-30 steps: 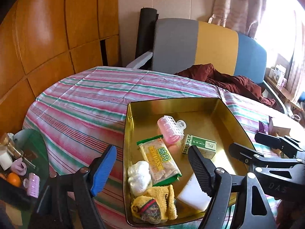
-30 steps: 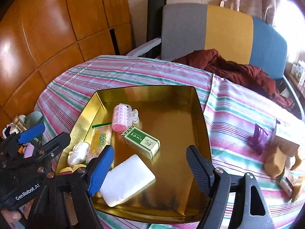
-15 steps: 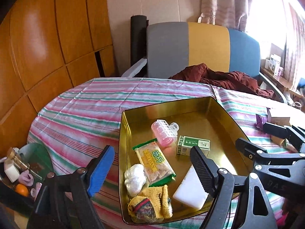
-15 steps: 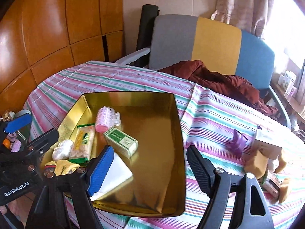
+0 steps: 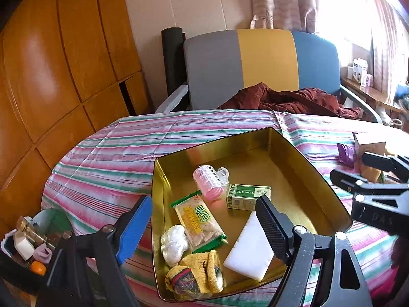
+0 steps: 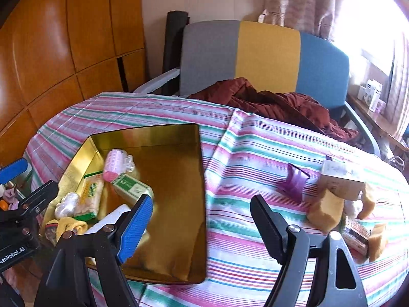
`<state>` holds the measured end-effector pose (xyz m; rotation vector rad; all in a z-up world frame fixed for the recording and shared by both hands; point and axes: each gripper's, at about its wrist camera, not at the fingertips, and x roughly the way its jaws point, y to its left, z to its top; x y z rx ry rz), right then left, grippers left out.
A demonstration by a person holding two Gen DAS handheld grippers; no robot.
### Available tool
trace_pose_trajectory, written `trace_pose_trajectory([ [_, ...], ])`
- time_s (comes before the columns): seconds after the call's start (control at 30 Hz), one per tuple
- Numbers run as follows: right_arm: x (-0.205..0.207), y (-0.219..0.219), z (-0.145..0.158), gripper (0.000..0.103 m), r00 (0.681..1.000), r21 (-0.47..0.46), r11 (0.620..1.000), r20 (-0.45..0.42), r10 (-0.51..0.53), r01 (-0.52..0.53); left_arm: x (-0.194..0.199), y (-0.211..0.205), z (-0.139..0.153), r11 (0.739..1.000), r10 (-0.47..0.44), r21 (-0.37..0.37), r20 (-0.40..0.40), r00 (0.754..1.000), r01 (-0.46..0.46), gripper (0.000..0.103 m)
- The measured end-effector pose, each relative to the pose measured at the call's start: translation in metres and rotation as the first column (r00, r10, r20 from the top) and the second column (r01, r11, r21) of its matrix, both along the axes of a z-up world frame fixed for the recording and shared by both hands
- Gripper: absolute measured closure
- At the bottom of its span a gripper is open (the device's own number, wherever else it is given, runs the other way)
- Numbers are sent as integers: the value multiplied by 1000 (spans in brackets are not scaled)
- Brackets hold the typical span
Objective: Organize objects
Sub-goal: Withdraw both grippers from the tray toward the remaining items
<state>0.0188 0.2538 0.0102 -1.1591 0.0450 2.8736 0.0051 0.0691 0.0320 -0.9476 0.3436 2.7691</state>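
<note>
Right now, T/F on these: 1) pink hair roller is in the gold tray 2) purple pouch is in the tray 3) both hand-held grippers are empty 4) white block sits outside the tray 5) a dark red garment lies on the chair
1) True: the pink hair roller lies in the gold tray.
2) False: the purple pouch lies on the striped cloth, outside the tray.
3) True: left hand-held gripper and right hand-held gripper hold nothing.
4) False: the white block is inside the tray.
5) True: dark red garment on the chair.

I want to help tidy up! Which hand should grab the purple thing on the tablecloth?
Probably the right gripper: its open jaws point toward the purple packet lying outside the gold tray. The left gripper hangs over the tray instead.
</note>
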Motion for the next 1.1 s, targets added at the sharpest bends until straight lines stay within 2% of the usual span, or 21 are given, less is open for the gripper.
trace_pose_trajectory([
  [0.17, 2, 31, 1, 23, 998, 9, 998, -4, -60, 60, 0, 7, 1, 1000, -16, -17, 0, 1000, 16, 20],
  [0.37, 7, 88, 0, 23, 985, 39, 984, 5, -172, 172, -1, 20, 1, 998, -53, -39, 4, 999, 53, 20],
  [0.6, 19, 175, 10, 23, 941, 102, 935, -12, -339, 339, -7, 47, 8, 990, -142, -22, 30, 989, 143, 20],
  [0.8, 26, 237, 16, 23, 902, 141, 892, -28, -431, 430, -20, 76, 14, 968, -246, -21, 75, 966, 248, 23],
  [0.87, 30, 255, 13, 23, 883, 133, 873, -29, -469, 469, -25, 83, 16, 962, -271, -16, 94, 958, 274, 24],
  [0.97, 38, 278, 3, 22, 857, 43, 856, 1, -516, 515, -33, 99, 18, 952, -302, -14, 114, 946, 306, 24],
  [1.03, 38, 284, -3, 22, 853, 9, 853, 35, -521, 521, -39, 111, 18, 946, -322, 5, 142, 936, 324, 24],
  [1.1, 38, 283, -1, 22, 860, -2, 860, 28, -510, 511, -45, 126, 16, 939, -342, 28, 178, 923, 343, 24],
])
